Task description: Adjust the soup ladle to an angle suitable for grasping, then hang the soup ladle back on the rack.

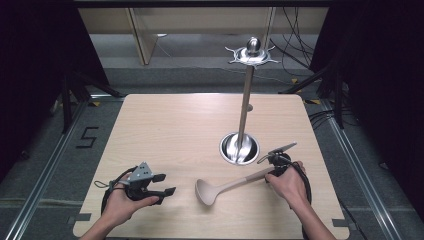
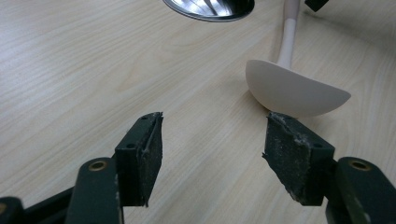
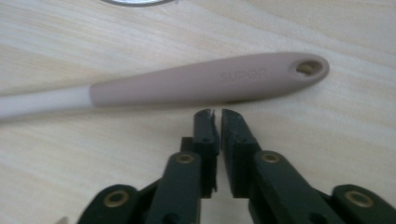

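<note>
While the ladle [image 1: 226,185] is lying flat on the table [image 1: 165,130], its pale bowl is sitting near the front edge, about midway along it, and its handle is running back and to the right towards the right gripper [image 1: 276,161]. In the right gripper view the handle's brown grip [image 3: 210,79] is lying across the frame just beyond the jaw tips, with a hanging hole at its end and a whiter shaft leading off to the left. The right gripper's jaws are standing almost together, with a thin slit between the pads and nothing in it; they are not touching the handle. The right hand [image 1: 287,184] is resting on the table beside the handle's end, near the front right corner.

Just behind the handle, a shiny metal base [image 1: 239,148] is sitting right of the table's centre, and a tall pole [image 1: 245,107] is rising from it to a top ring of hooks [image 1: 252,54].

Near the front left corner, the left gripper [image 1: 165,184] is being held low over the wood by the left hand [image 1: 120,204], pointing right towards the bowl. In the left gripper view its jaws are standing wide apart and empty, bare table between the worn pads [image 2: 294,161], and the bowl [image 2: 294,93] is resting just past the right-hand pad, apart from it.
</note>
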`<action>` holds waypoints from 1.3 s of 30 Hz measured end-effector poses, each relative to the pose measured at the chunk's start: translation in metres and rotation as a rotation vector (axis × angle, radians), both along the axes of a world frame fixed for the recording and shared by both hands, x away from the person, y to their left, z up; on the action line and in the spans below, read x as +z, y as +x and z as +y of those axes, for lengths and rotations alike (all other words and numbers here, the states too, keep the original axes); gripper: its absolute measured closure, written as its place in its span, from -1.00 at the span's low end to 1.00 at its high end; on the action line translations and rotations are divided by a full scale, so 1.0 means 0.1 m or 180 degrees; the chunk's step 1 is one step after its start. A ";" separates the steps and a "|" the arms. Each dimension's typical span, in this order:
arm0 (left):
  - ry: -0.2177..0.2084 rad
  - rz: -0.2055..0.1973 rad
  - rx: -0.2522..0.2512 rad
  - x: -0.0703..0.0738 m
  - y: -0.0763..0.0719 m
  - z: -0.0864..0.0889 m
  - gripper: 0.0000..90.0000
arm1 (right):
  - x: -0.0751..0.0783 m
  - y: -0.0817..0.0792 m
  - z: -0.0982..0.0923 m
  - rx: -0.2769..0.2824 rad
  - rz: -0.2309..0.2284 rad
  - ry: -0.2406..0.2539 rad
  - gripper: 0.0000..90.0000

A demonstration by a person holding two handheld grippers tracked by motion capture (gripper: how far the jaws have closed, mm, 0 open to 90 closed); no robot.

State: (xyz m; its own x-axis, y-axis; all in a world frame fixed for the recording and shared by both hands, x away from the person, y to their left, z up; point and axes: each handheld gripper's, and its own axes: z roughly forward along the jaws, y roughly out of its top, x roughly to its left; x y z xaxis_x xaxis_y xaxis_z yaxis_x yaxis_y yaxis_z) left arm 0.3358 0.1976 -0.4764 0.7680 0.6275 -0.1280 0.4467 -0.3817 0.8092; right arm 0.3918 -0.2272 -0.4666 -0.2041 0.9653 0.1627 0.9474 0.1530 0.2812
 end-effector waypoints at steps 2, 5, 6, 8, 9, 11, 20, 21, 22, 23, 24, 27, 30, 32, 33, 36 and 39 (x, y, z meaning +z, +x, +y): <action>-0.0041 0.0061 0.0045 0.00 0.01 -0.02 -0.20 | 0.02 -0.10 -0.05 -0.0021 -0.0094 -0.0007 0.70; -0.0073 0.0000 0.0061 0.00 0.04 -0.03 -0.20 | 0.02 -0.23 -0.11 -0.0075 -0.0204 0.0112 0.59; -0.0060 0.0041 0.0067 0.01 0.05 -0.03 -0.20 | 0.02 -0.27 -0.14 -0.0086 -0.0229 0.0139 0.56; 0.0004 -0.0007 0.0027 0.02 0.07 -0.02 -0.20 | 0.02 -0.30 -0.16 -0.0098 -0.0250 0.0164 0.53; -0.0029 -0.0029 0.0049 0.01 0.08 -0.03 -0.20 | 0.01 -0.33 -0.19 -0.0078 -0.0287 0.0138 0.51; -0.0030 -0.0026 0.0060 0.03 0.11 -0.03 -0.20 | 0.04 -0.40 -0.25 -0.0134 -0.0389 0.0143 0.47; 0.0021 -0.0004 0.0135 0.02 0.01 -0.02 -0.20 | 0.14 -0.56 -0.36 -0.0067 -0.0703 0.0103 0.39; -0.0030 -0.0055 0.0139 0.02 0.00 -0.02 -0.20 | 0.14 -0.56 -0.36 -0.0067 -0.0703 0.0103 0.39; -0.0002 -0.0068 0.0120 0.03 -0.01 -0.01 -0.20 | 0.12 -0.55 -0.36 -0.0055 -0.0726 0.0056 0.37; -0.0011 -0.0064 0.0136 0.03 -0.01 -0.01 -0.20 | 0.11 -0.52 -0.34 -0.0039 -0.0695 0.0075 0.32; 0.0010 -0.0046 0.0145 0.03 -0.02 0.01 -0.20 | 0.10 -0.51 -0.32 -0.0022 -0.0674 0.0077 0.30; -0.0022 -0.0022 0.0157 0.00 -0.02 0.02 -0.20 | 0.07 -0.43 -0.25 0.0008 -0.0585 0.0159 0.17; -0.0039 -0.0018 0.0158 -0.01 0.00 0.01 -0.20 | 0.06 -0.39 -0.21 -0.0021 -0.0571 0.0158 0.01; -0.0029 -0.0003 0.0143 -0.02 0.02 -0.01 -0.20 | 0.02 -0.32 -0.14 -0.0105 -0.0507 0.0162 -0.17; -0.0037 0.0016 0.0139 -0.02 0.02 -0.02 -0.20 | 0.00 -0.31 -0.13 -0.0071 -0.0480 0.0228 -0.21; -0.0045 0.0032 0.0103 -0.02 0.04 -0.07 -0.21 | -0.01 -0.30 -0.06 -0.0247 -0.0319 0.0391 -0.27; -0.0044 0.0007 0.0068 -0.03 0.04 -0.09 -0.21 | -0.01 -0.24 -0.01 -0.0373 -0.0175 0.0480 -0.30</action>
